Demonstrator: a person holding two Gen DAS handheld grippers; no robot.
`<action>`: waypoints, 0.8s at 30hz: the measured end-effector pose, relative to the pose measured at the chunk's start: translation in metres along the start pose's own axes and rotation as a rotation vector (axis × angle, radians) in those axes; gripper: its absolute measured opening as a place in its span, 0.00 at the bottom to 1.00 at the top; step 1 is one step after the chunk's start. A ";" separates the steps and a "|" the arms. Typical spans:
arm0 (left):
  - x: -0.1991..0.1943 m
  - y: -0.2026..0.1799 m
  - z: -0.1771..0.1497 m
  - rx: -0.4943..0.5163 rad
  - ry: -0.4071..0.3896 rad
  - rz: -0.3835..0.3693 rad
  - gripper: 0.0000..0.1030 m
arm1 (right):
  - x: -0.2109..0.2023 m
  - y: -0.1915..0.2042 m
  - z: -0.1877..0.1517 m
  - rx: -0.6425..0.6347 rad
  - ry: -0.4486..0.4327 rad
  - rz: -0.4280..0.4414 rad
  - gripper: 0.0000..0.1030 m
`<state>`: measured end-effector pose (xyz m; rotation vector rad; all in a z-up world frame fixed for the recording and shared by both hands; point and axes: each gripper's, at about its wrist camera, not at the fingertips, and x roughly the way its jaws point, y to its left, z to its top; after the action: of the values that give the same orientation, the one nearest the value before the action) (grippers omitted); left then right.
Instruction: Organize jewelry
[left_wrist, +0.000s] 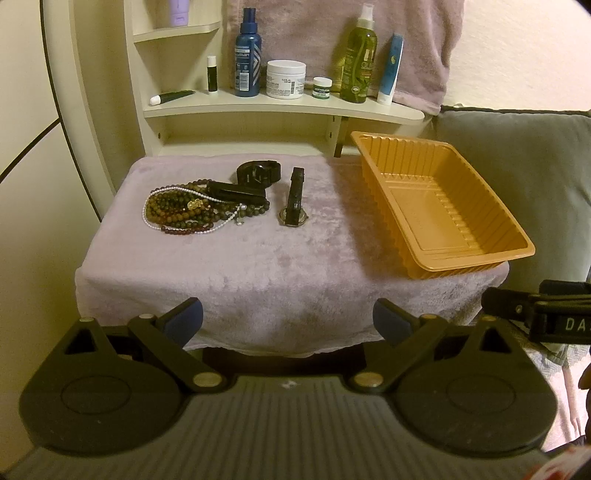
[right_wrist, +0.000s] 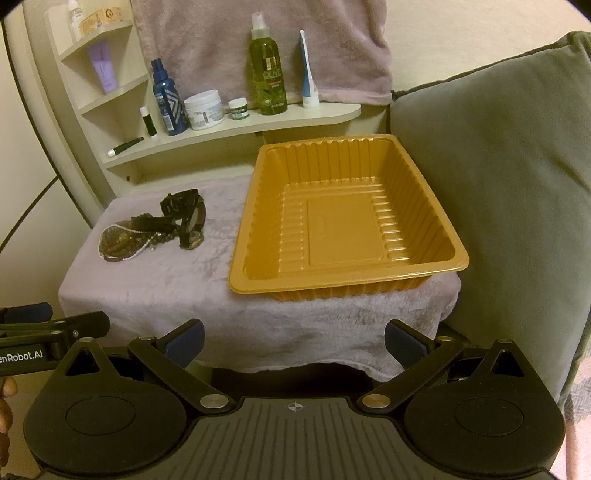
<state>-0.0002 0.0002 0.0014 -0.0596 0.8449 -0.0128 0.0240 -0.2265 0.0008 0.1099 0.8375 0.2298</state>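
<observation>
Two grippers hang at the near edge of the stand, both with jaws spread wide and nothing between them. The left gripper (left_wrist: 288, 319) faces the jewelry side; the right gripper (right_wrist: 294, 341) faces the tray side. Each wears blue pads (left_wrist: 186, 317) on its fingertips. Neither touches the cloth.

A pale lilac towel (left_wrist: 258, 266) covers the small stand and drapes over its front edge. On its left half, towards the back, lies the jewelry in one loose heap. The bead necklaces (left_wrist: 177, 212), brown and dark green strands, are tangled with a white pearl strand (left_wrist: 159, 223) that loops around their near side. A gold charm (left_wrist: 194, 204) sits on top of the beads. A black strap (left_wrist: 236, 192) lies across the heap's far edge. Just beyond it stands a black watch (left_wrist: 258, 171), curled on its band. To the right of the heap, apart from it, a second watch (left_wrist: 294, 206) lies flat, its round face nearest the viewer and its band pointing away.

The orange plastic tray (right_wrist: 436, 206) occupies the right half of the towel, ribbed walls, nothing inside, its near corner overhanging the edge. A grey cushion (right_wrist: 509, 184) stands just beside it on the right.

Behind, a cream shelf (left_wrist: 258, 105) carries a blue bottle (left_wrist: 247, 59), a white jar (left_wrist: 286, 79), a small green jar (left_wrist: 322, 88), a green spray bottle (left_wrist: 358, 59) and a blue-and-white tube (left_wrist: 390, 70).
</observation>
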 end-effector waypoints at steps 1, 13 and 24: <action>0.000 0.000 0.000 -0.001 0.000 0.000 0.95 | 0.000 0.000 0.000 0.000 0.000 0.001 1.00; -0.001 -0.001 0.001 -0.001 0.001 -0.002 0.95 | -0.002 -0.001 0.000 0.000 -0.001 0.000 1.00; -0.001 -0.002 0.001 0.000 0.000 -0.001 0.95 | -0.001 0.000 0.000 0.000 -0.003 0.000 1.00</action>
<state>-0.0001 -0.0013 0.0026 -0.0604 0.8447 -0.0137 0.0232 -0.2271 0.0014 0.1105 0.8346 0.2291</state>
